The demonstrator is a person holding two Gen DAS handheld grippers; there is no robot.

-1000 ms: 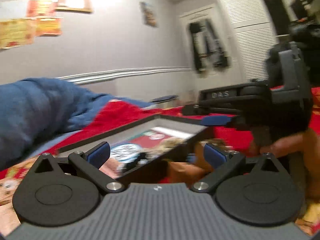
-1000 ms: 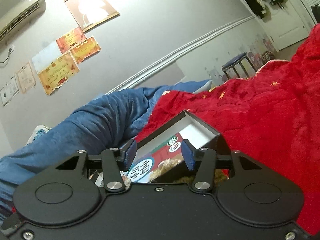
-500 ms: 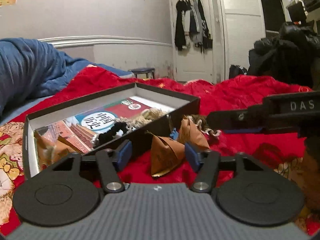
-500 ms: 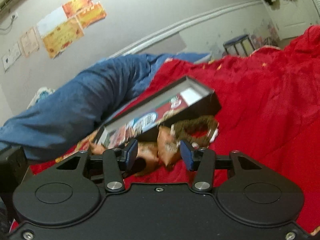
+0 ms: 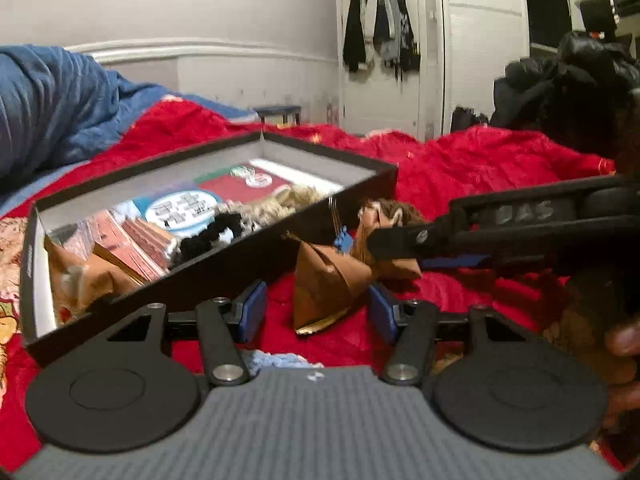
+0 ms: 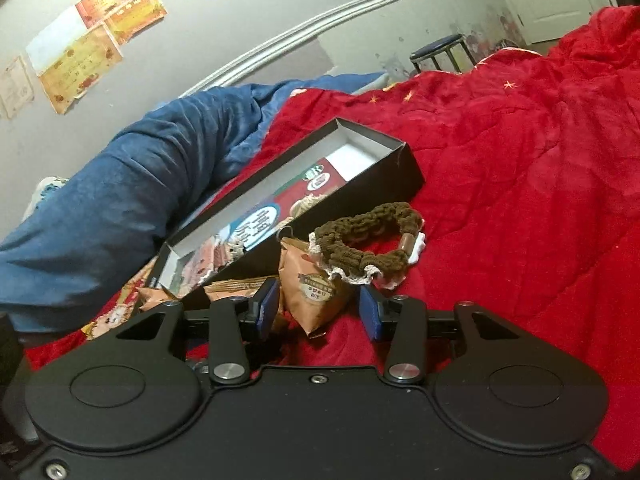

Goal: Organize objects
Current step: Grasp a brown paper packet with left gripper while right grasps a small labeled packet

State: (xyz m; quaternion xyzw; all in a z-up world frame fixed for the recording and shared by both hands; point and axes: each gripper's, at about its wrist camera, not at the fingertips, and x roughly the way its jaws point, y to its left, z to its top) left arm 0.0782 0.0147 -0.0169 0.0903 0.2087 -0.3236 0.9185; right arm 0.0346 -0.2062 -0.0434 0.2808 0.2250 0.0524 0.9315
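— Light?
— Dim, warm indoor light; no hard shadows.
— Sharpness?
— Soft, grainy; the wall (image 6: 248, 12) trim bends at the fisheye edges, and the dark heap (image 5: 568, 76) is perhaps motion-blurred.

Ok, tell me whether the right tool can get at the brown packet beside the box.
Probably yes. The right tool is open with the packet straight ahead between its fingers, nothing in between. The crochet ring leans on the packet's far side and may drag along.

Red bedspread (image 6: 520, 168), black box (image 6: 408, 168), brown packets (image 6: 312, 296), crocheted band (image 6: 360, 236), blue blanket (image 6: 140, 168)
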